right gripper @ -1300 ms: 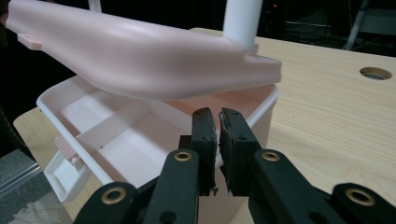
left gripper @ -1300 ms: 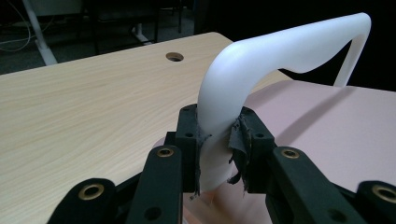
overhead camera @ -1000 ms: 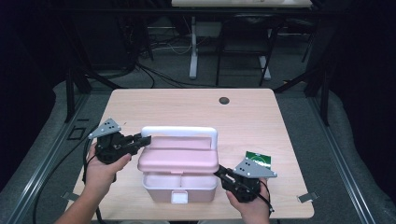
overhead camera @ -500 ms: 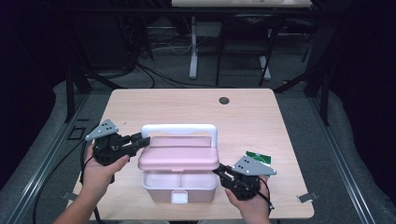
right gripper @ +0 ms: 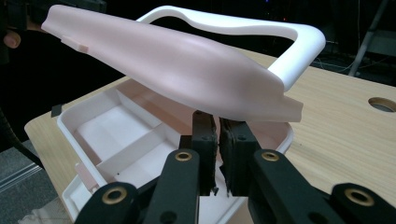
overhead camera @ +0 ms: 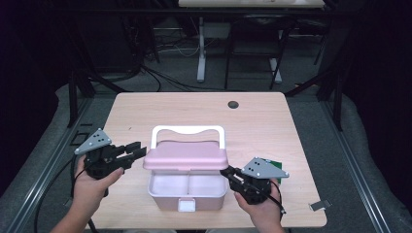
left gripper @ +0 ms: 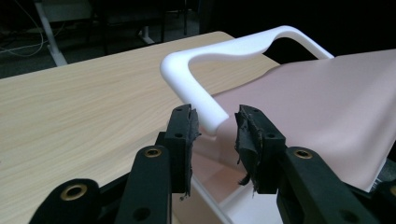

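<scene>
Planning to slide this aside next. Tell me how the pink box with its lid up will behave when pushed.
The pink box looks like thin moulded plastic with bare compartments, so probably light and easy to slide on the smooth table. The raised lid likely swings on its hinge, and the upright white handle may flop.

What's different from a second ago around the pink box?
The left tool has drawn back slightly from the pink lid; its jaws have just been opening, and the white handle stands between them, ungripped. The right tool is unmoved, jaws shut at the box rim; lid still raised.
</scene>
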A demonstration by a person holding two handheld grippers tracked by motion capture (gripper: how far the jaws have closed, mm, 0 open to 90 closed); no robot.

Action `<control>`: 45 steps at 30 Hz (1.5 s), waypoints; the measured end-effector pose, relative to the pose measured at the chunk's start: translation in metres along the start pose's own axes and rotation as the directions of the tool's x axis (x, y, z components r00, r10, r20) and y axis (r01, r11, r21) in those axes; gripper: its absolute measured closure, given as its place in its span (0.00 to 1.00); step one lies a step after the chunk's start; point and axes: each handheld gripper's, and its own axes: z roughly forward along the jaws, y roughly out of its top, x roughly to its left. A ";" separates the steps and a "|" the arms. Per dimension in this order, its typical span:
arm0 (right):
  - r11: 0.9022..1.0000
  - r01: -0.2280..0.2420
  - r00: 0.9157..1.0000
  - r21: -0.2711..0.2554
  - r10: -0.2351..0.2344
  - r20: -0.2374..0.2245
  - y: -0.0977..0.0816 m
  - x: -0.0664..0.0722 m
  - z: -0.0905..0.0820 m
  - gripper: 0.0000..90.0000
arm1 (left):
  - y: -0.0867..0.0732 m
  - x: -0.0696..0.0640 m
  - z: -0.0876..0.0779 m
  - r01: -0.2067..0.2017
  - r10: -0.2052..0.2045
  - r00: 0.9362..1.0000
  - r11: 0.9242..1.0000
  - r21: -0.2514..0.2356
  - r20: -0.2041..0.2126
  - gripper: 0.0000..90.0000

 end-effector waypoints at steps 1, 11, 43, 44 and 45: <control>1.000 -0.001 1.000 -0.006 0.001 0.001 0.001 0.000 0.001 0.94 | -0.001 0.001 -0.001 -0.001 0.001 1.000 1.000 0.002 0.001 0.74; 1.000 0.004 1.000 -0.007 -0.004 0.001 0.008 -0.001 0.001 0.94 | -0.016 0.000 -0.007 0.008 -0.008 1.000 1.000 0.003 0.004 0.82; 1.000 -0.007 1.000 0.023 0.007 -0.018 -0.006 0.001 0.005 0.94 | -0.016 -0.022 0.003 -0.008 0.010 0.995 1.000 -0.021 0.095 0.95; 1.000 -0.008 1.000 0.023 0.009 -0.011 -0.010 0.003 0.007 0.95 | -0.014 -0.022 0.003 -0.008 0.011 0.996 1.000 -0.027 0.093 0.95; 1.000 -0.008 1.000 0.023 0.009 -0.011 -0.010 0.003 0.007 0.95 | -0.014 -0.022 0.003 -0.008 0.011 0.996 1.000 -0.027 0.093 0.94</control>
